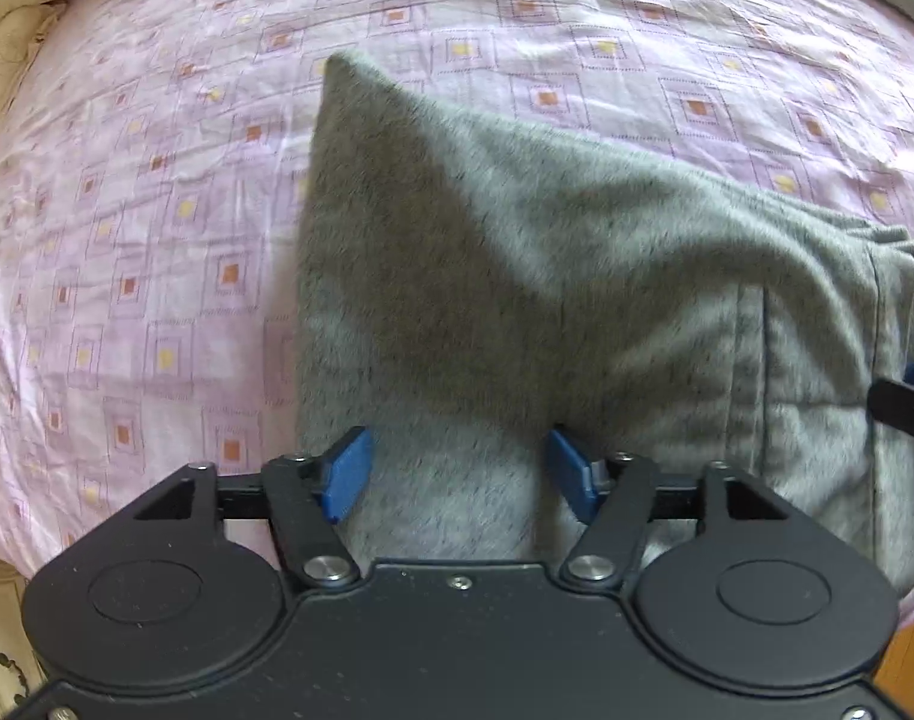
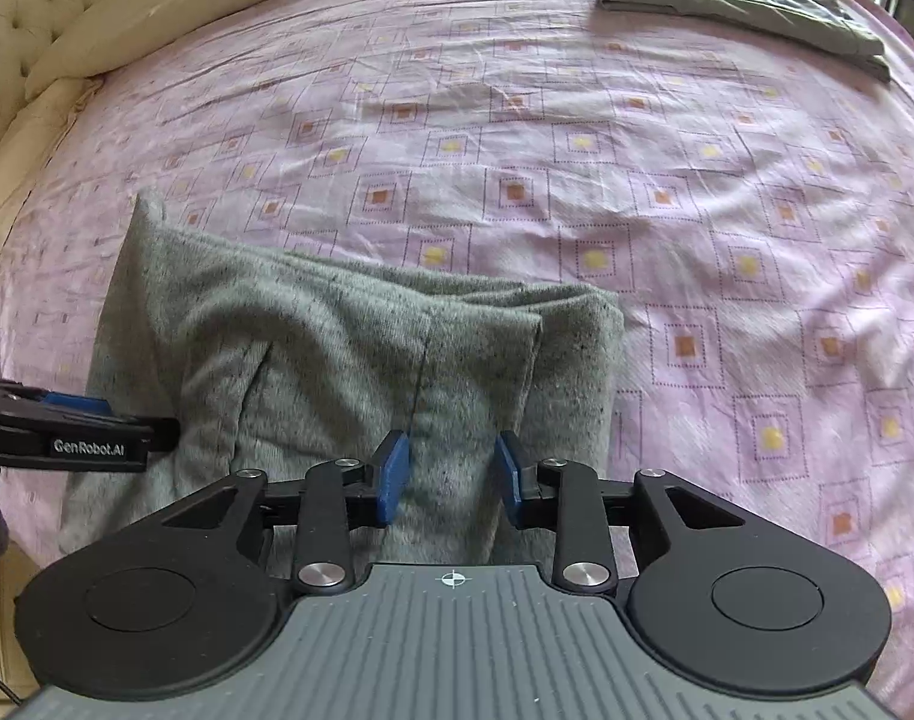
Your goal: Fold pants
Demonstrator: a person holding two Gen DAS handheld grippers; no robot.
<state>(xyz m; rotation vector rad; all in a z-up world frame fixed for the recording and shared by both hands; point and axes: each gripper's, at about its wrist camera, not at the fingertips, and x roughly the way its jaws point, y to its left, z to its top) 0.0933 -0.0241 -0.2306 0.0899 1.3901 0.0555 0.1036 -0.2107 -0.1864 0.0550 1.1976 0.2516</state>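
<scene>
Pants of grey fleecy fabric [image 1: 577,276], already doubled into a thick bundle, are seen lying on the pink bedsheet patterned with small squares [image 1: 156,180], close to the near edge of the bed. Directly below both grippers is where the bundle sits, and that is the relation everything turns on. The left gripper [image 1: 457,474] is pointed steeply down over the bundle's left portion, its blue pads spread well apart with cloth between them but not pinched. Over the right portion, beside a stitched seam, the right gripper [image 2: 450,474] is held the same way: jaws parted, fabric between them, nothing clamped. No grip is shown on either side.

The long axis of the bundle is judged to run left to right, from one gripper across to the other, with a raised corner on the far left and stacked layered edges at the right end. Neither hand is clearly nearer; each is placed over its own end. A folded olive-green cloth [image 2: 745,0] is seen well apart, at the far right corner of the bed.
</scene>
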